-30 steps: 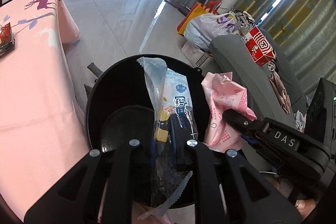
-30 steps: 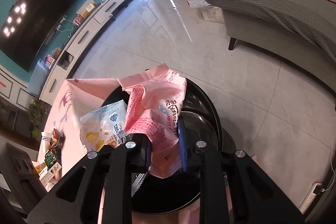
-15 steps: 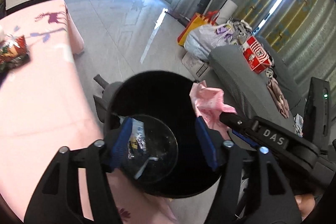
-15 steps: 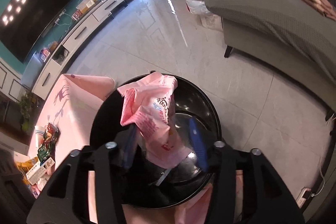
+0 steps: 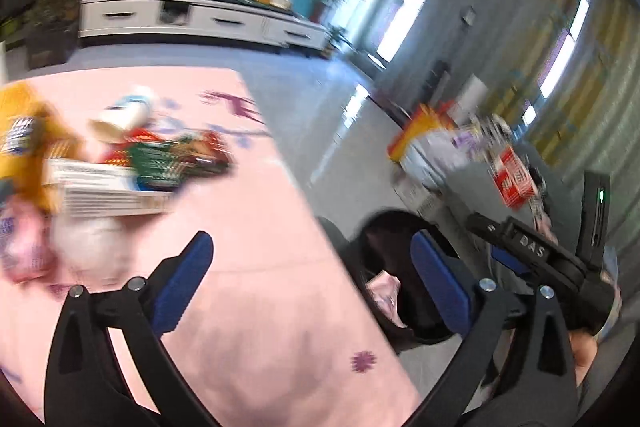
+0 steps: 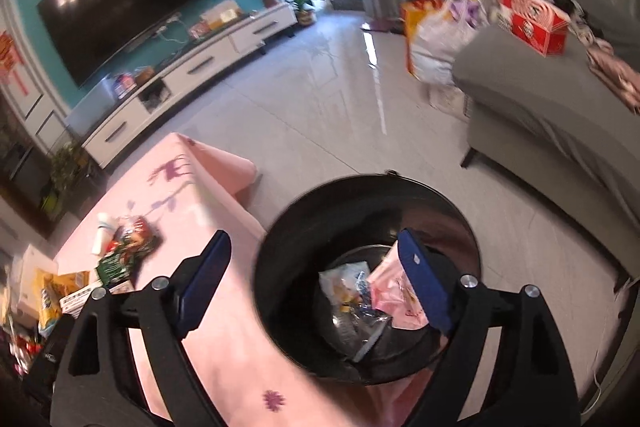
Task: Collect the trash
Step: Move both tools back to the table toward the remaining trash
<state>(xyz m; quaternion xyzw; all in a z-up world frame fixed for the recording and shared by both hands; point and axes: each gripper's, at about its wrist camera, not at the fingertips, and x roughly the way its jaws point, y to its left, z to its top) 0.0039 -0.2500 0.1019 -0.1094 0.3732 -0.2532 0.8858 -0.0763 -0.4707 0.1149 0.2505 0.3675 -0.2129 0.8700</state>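
Both sets of jaws stand spread wide and have just been opening, with nothing between them: the right gripper (image 6: 310, 281) hangs above the bin (image 6: 464, 223), and the left gripper (image 5: 308, 281) is over the table (image 5: 248, 291), its view smeared with motion. Their loads lie where they should, at the bottom of the bin: a crumpled pink wrapper (image 6: 394, 297) on the right and a clear crinkled plastic packet (image 6: 348, 285) with blue and yellow print touching it on the left. I judge the wide spread is simply what lets such light, limp film fall free.

That bin is round, glossy black, its inner wall mirror-like, and it stands on the floor just beside the table's near right corner, handy for drops. A soft pink cloth with purple flower and deer prints covers the table. More trash waits on its far left: a red and green foil snack bag (image 6: 128, 249), a tipped white cup (image 6: 103, 233), a yellow packet (image 6: 54, 287) and a flat box (image 5: 108, 193), piled close together.
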